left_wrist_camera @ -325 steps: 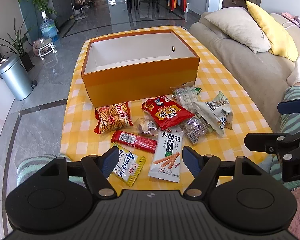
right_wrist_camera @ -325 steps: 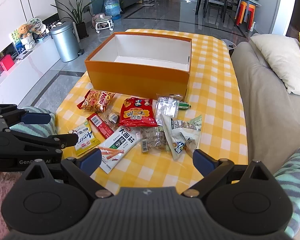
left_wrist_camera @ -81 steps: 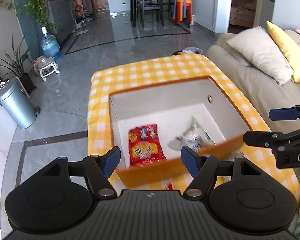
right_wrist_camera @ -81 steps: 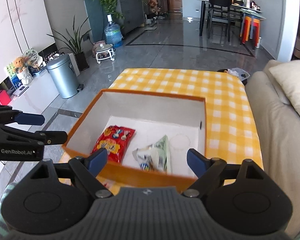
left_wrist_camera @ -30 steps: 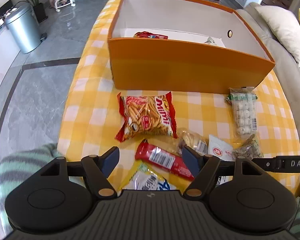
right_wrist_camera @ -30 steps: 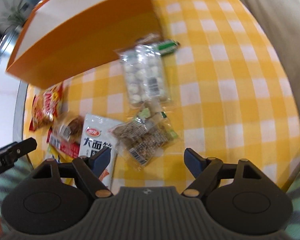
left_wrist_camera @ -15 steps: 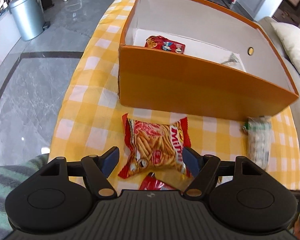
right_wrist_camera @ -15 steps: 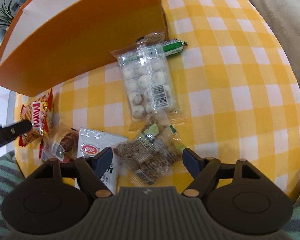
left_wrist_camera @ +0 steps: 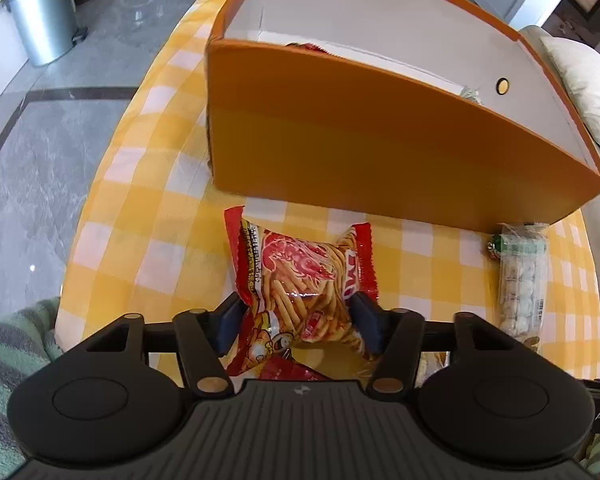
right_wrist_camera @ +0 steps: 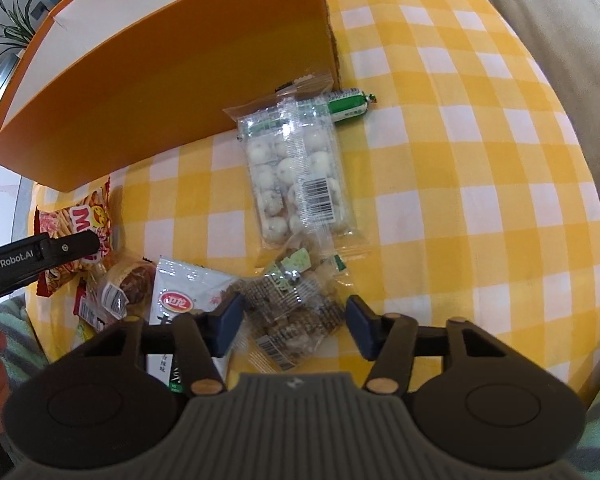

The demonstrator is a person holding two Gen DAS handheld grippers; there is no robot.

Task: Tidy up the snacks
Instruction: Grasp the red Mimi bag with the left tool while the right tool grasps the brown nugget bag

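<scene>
Left tool: fingers press both sides of the red shrimp-stick bag, grasping it near the surface's front edge, before the orange box. Right tool: released, straddling the clear nut-bar packet. Risk, judged: the puffed, slick bag may slip out during lift; the right tool may snag the neighbouring white-ball packet.

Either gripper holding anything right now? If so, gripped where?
The left gripper straddles the red fries-snack bag at its near end, pads at its sides; a firm hold cannot be told. The right gripper is open around the brown snack packet, holding nothing.
</scene>
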